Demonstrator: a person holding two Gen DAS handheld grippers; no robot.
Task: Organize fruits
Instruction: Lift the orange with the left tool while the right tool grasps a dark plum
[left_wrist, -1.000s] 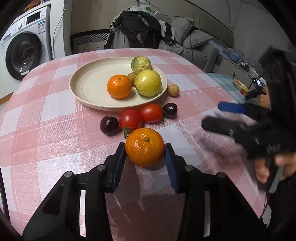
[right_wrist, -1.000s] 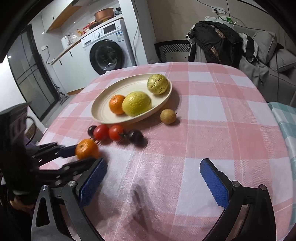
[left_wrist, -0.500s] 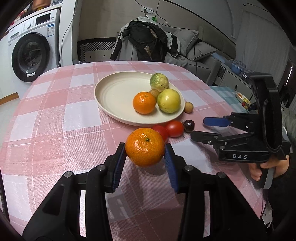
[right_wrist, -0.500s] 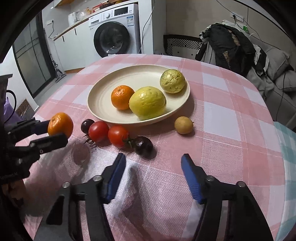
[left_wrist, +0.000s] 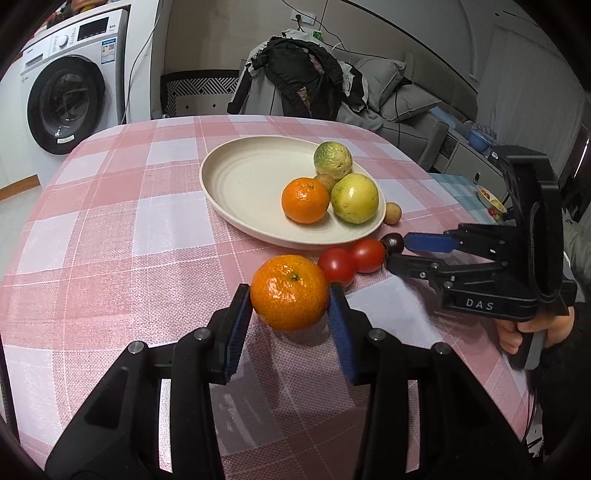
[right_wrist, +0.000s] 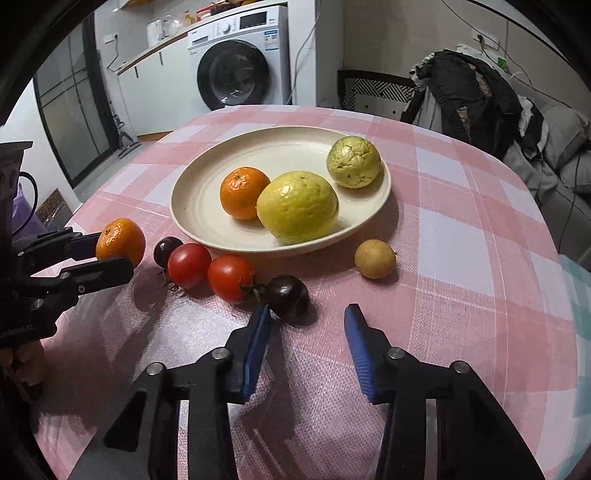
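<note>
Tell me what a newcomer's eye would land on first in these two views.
First the bright orange mandarin clamped between the blue pads of the left gripper, held above the pink checked tablecloth. Next the cream plate at the table's middle, holding another mandarin, a big yellow fruit and a bumpy green one. Then the open right gripper closing in on a dark plum beside two red tomatoes.

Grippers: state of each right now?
Left gripper: shut on the orange, held off the table.
Right gripper: open, empty, just short of the dark fruit.
</note>
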